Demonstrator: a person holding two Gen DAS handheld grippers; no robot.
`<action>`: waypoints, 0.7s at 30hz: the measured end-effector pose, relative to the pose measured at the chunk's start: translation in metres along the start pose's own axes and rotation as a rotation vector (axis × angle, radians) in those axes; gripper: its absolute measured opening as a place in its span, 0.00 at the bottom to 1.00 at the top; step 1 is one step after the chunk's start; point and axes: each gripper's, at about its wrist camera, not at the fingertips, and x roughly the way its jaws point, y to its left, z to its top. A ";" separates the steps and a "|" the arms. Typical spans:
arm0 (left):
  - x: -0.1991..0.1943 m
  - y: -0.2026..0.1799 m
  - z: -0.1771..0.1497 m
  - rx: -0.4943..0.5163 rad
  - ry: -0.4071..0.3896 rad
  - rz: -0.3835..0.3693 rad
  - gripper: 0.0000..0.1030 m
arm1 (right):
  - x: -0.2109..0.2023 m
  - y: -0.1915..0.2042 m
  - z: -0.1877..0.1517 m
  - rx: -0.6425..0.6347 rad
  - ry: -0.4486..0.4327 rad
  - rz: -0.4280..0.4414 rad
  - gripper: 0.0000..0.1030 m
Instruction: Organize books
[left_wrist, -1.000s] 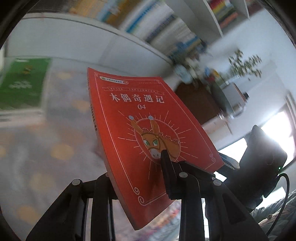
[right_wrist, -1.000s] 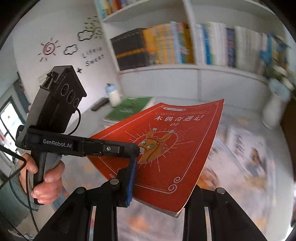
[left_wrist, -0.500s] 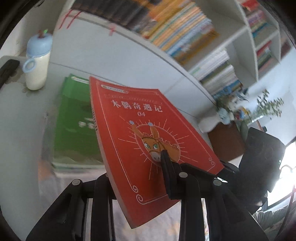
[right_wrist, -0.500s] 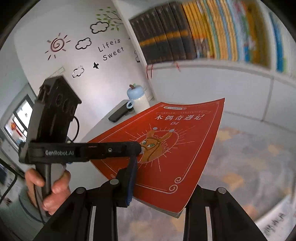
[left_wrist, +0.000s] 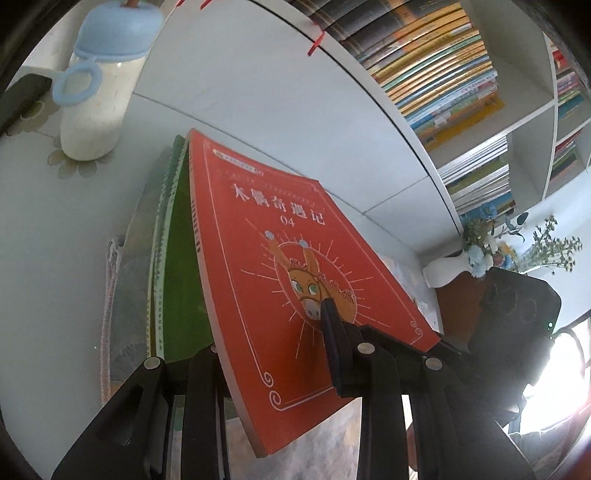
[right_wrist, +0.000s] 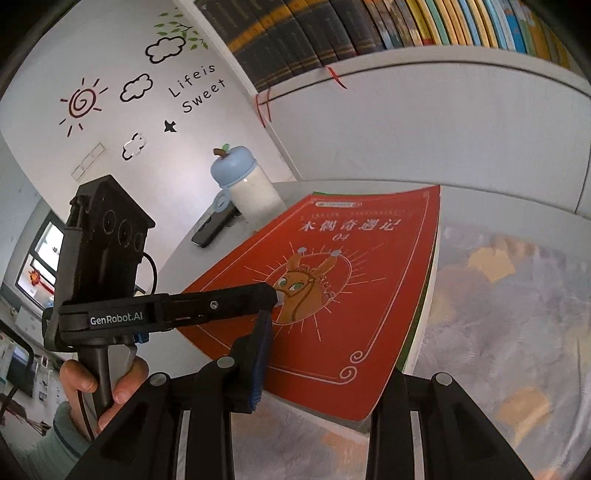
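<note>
Grippers pinch the red book (left_wrist: 280, 280) between us, our left gripper (left_wrist: 266, 332) clamped on its near edge and our right gripper (right_wrist: 317, 354) on its right corner, holding it tilted just above the green book (left_wrist: 177, 258) on the bench (left_wrist: 44, 229).

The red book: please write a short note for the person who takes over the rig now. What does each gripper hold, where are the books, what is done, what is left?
Left gripper: shut on the red book, one finger on its cover.
Right gripper: also shut on the red book, at the near edge.
Books: the red book is tilted over the green book stack on the table, near the bottle. Whether it touches the stack I cannot tell.
Done: the red book is brought above the stack.
Left: probably lower it flat on the stack, align edges, open both grippers.
</note>
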 end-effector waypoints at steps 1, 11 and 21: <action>0.000 0.003 -0.001 -0.001 0.001 0.006 0.25 | 0.003 -0.001 0.000 0.006 0.003 0.004 0.29; -0.023 0.029 -0.007 -0.060 -0.033 0.098 0.27 | 0.028 -0.008 -0.018 0.084 0.033 0.003 0.29; -0.067 0.006 -0.035 -0.002 -0.060 0.309 0.29 | 0.021 0.014 -0.028 0.020 0.067 -0.076 0.49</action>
